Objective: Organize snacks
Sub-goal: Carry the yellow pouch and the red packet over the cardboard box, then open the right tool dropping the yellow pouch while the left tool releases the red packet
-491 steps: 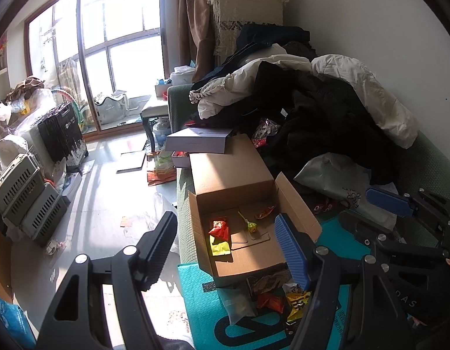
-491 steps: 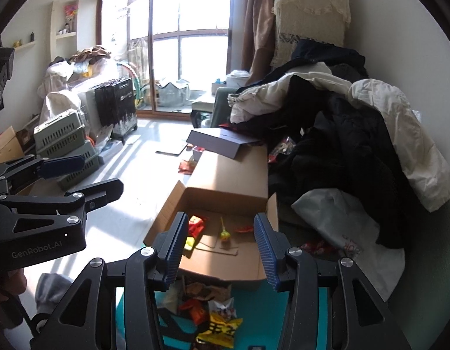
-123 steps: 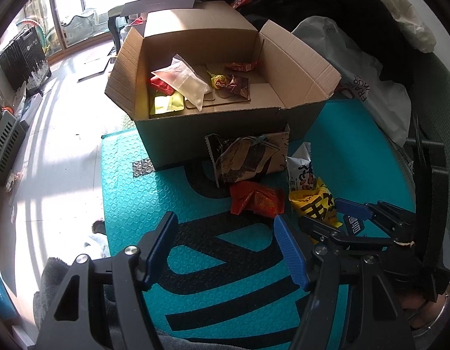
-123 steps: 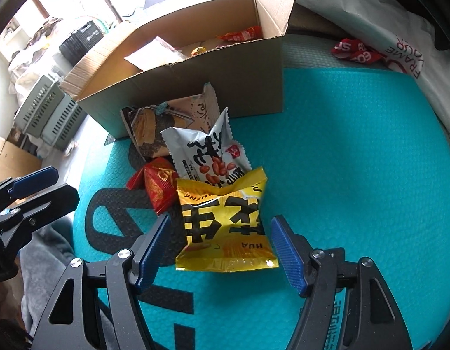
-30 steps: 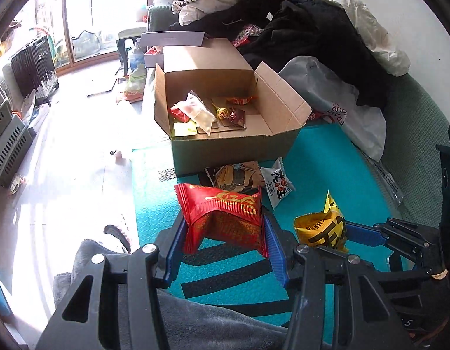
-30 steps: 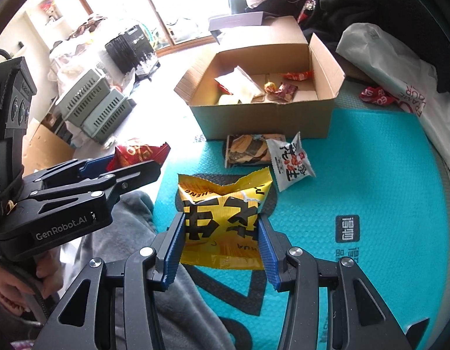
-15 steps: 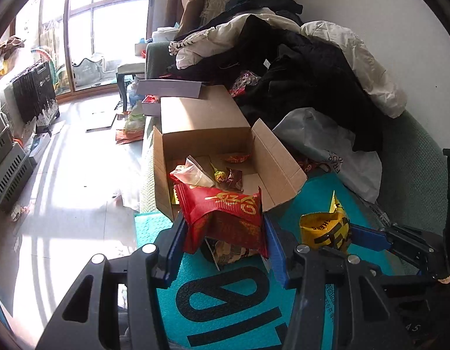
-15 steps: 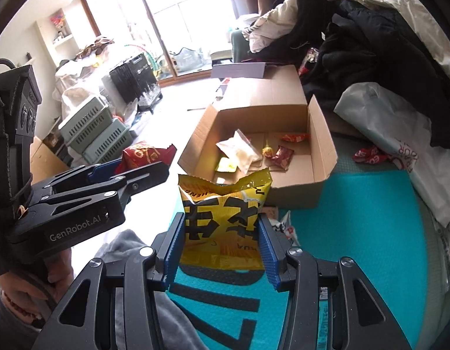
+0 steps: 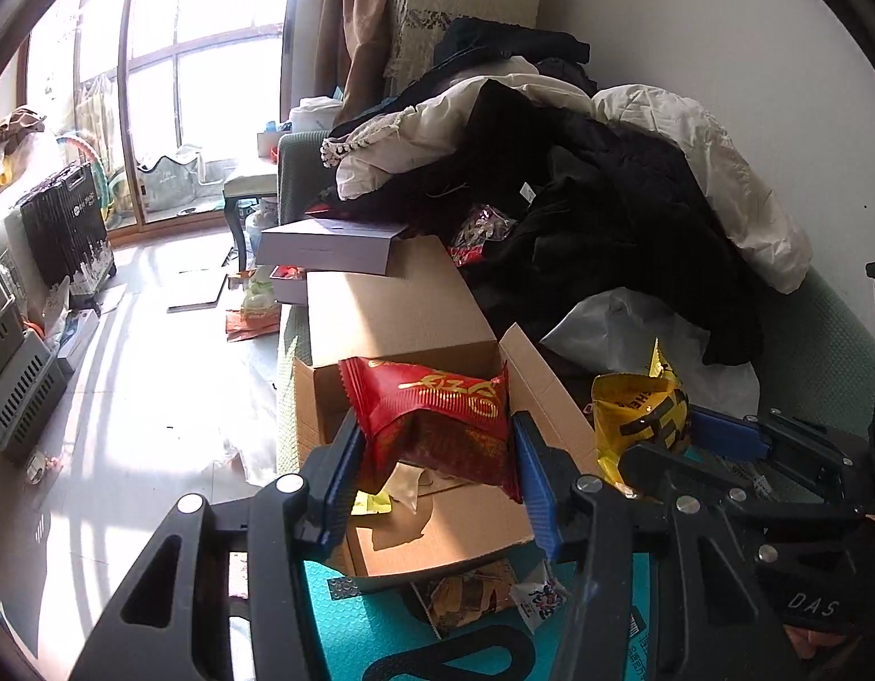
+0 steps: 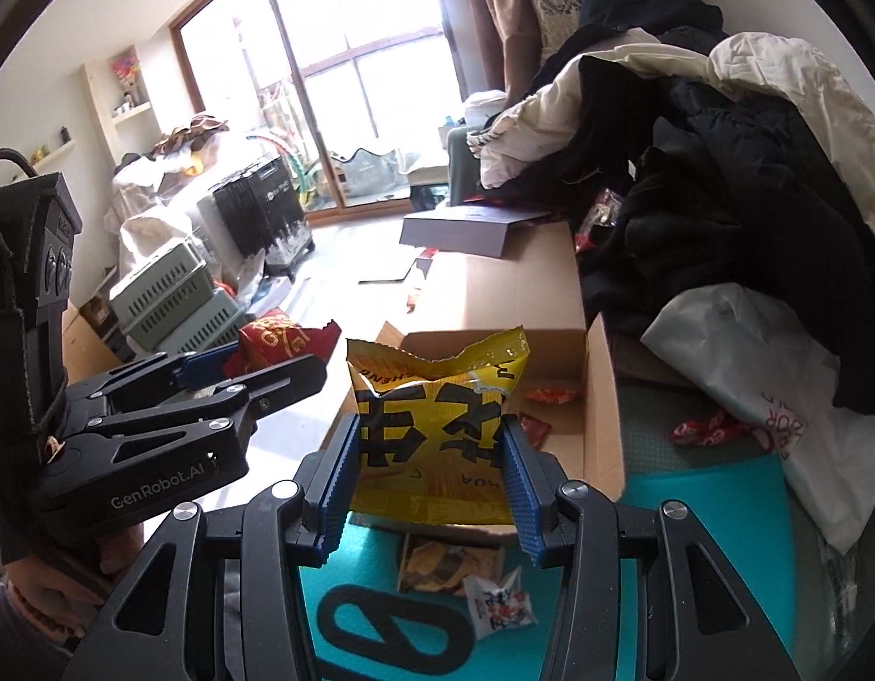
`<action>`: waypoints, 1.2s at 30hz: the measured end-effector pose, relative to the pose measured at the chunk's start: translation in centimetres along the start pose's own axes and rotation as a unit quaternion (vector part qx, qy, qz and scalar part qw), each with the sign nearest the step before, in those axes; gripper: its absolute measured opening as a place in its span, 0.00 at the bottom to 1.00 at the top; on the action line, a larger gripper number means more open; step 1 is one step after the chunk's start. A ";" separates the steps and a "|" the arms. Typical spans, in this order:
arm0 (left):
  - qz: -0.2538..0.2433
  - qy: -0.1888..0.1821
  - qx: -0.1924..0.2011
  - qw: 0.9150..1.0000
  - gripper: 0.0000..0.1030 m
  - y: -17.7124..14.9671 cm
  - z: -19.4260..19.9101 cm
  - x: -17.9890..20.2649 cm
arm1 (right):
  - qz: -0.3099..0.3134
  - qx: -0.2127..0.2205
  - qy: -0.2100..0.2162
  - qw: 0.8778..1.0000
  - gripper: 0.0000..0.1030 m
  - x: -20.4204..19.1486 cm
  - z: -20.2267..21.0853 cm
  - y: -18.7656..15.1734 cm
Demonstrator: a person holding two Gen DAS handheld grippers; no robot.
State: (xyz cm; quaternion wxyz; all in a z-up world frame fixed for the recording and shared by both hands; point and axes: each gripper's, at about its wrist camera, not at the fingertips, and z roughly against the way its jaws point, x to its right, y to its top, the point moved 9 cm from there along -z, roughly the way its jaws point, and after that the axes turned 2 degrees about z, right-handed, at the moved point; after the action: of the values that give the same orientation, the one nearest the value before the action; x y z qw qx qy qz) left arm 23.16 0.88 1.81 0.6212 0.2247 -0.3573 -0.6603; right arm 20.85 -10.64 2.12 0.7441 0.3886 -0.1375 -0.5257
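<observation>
We hold both grippers side by side, tilted downward above the open cardboard box. Our left gripper clamps the red snack bag; our right gripper clamps the yellow snack bag, both bags raised over the box.

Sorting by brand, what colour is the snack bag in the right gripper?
Yellow with bold black lettering; the snack bag shows best in the right wrist view.
</observation>
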 end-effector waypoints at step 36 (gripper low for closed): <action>-0.002 0.010 -0.128 0.992 0.48 -0.5 -20.0 -4.9 | -0.003 -0.059 -0.044 0.997 0.46 7.3 -16.9 2.8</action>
State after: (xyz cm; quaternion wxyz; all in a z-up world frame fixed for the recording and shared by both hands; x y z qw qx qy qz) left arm 38.29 1.87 -12.11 0.6471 0.1503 -0.2637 -0.6994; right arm 36.11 -9.39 -8.50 0.7575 0.3207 -0.1381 -0.5517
